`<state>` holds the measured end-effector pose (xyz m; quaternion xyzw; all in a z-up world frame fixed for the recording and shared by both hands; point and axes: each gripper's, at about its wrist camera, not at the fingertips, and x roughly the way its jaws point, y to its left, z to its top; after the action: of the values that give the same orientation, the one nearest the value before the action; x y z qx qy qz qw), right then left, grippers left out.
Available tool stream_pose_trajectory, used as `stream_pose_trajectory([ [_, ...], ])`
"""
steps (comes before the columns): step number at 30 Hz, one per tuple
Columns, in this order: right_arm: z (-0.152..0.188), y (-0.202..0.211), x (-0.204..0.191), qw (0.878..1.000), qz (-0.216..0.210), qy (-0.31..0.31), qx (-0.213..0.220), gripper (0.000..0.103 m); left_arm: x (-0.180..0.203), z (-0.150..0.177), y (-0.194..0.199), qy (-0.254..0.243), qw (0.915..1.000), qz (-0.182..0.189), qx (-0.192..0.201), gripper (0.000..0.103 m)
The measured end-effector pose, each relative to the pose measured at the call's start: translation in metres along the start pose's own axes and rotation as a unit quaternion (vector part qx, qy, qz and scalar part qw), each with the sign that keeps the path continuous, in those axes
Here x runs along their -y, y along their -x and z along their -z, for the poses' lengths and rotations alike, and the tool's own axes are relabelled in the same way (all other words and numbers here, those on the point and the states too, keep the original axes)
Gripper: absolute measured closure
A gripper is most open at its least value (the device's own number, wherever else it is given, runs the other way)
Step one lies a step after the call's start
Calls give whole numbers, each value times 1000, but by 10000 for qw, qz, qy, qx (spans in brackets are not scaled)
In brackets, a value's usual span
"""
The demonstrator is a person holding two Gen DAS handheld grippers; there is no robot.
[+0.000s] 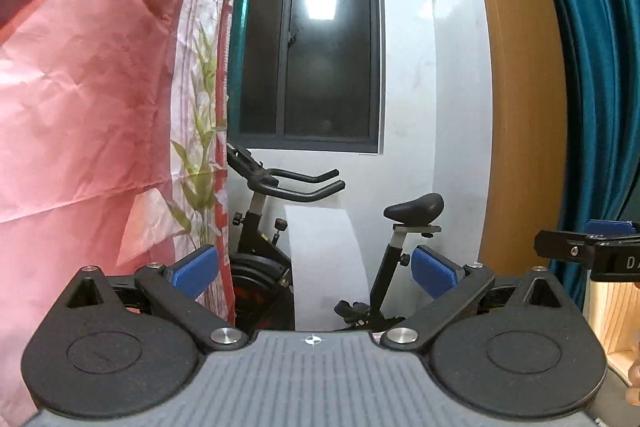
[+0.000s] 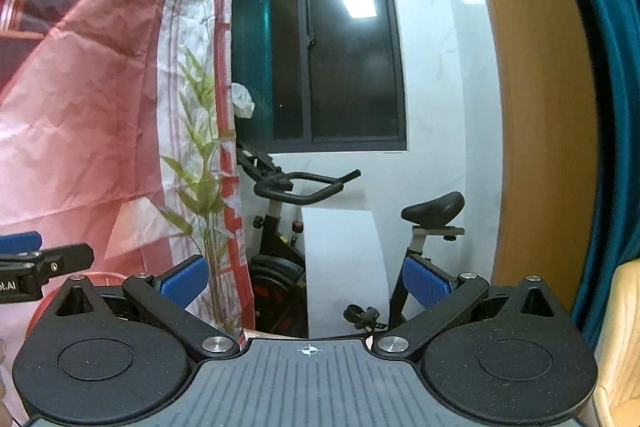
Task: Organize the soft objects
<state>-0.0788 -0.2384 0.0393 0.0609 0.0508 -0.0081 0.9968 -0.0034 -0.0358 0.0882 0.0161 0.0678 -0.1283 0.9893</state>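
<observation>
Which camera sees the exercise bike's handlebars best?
The right wrist view: the handlebars show whole, both grips clear of the pink fabric wardrobe cover. In the left wrist view, the handlebars show too, but their near end sits tight against the cover's edge.

Both grippers held level, side by side, jaws spread wide.

The left gripper (image 1: 316,269) has its blue pads (image 1: 196,271) far apart with nothing between them; the right gripper (image 2: 306,277) matches it, pads (image 2: 426,281) wide apart and empty. Each shows at the edge of the other's view.
</observation>
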Motion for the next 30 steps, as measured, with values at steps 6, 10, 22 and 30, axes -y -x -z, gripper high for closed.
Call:
stream_pose_trajectory([
  [6,-1,13,-2,9999,130,-14,-39,0,5,4,3,-89,9999,-47,-31,0],
  [10,1,14,-2,9998,167,-6,-76,0,1,7,-4,-55,9999,-44,-100,0],
  [22,11,3,4,9991,322,-35,-279,0,-1,16,-10,5,9996,-55,-290,0],
  [30,18,-4,7,9984,427,-20,-368,0,0,21,-17,25,9992,-59,-382,0],
])
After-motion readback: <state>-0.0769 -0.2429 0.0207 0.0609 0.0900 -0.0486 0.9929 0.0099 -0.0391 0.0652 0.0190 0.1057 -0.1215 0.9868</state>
